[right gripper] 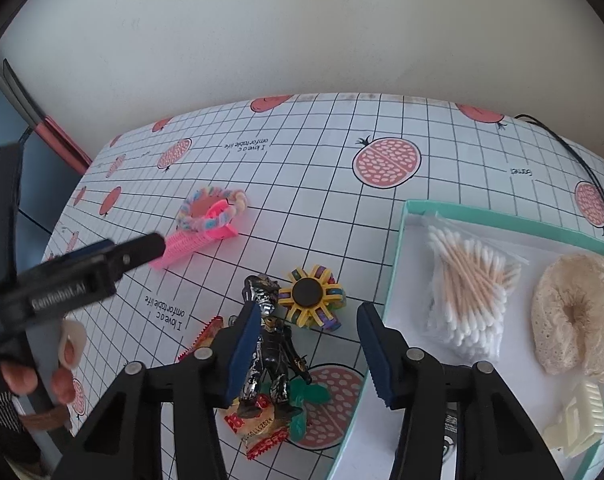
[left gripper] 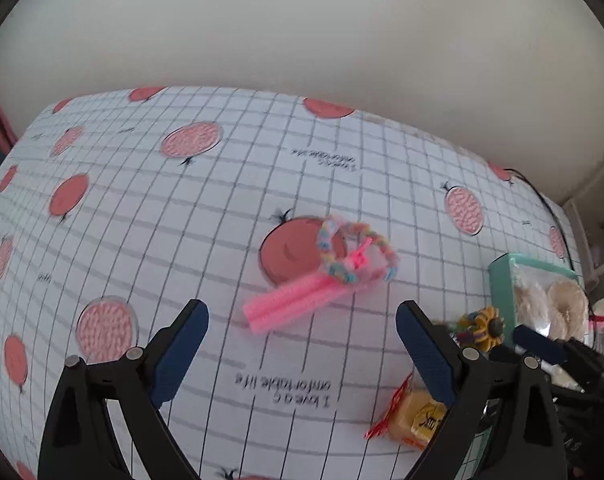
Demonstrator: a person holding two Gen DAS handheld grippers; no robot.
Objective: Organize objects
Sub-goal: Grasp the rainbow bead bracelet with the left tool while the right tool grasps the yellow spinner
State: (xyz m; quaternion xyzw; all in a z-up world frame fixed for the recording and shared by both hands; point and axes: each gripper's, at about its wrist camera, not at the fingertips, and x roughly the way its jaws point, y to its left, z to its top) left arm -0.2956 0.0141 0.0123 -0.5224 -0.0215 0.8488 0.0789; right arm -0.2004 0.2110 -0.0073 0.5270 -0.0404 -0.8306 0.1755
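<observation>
Pink comb [left gripper: 297, 302] and a braided pastel bracelet [left gripper: 356, 254] lie touching at centre frame on the grid-patterned counter [left gripper: 181, 208], just beyond the left hand-held gripper [left gripper: 302, 350], whose fingers stand wide apart and empty. In the right wrist view, the right hand-held gripper [right gripper: 308, 354] is likewise spread open above a metallic toy figure [right gripper: 267, 354] and a yellow spinner toy [right gripper: 310, 296], beside a teal tray [right gripper: 396, 264] holding cotton swabs [right gripper: 468, 284] at right.
</observation>
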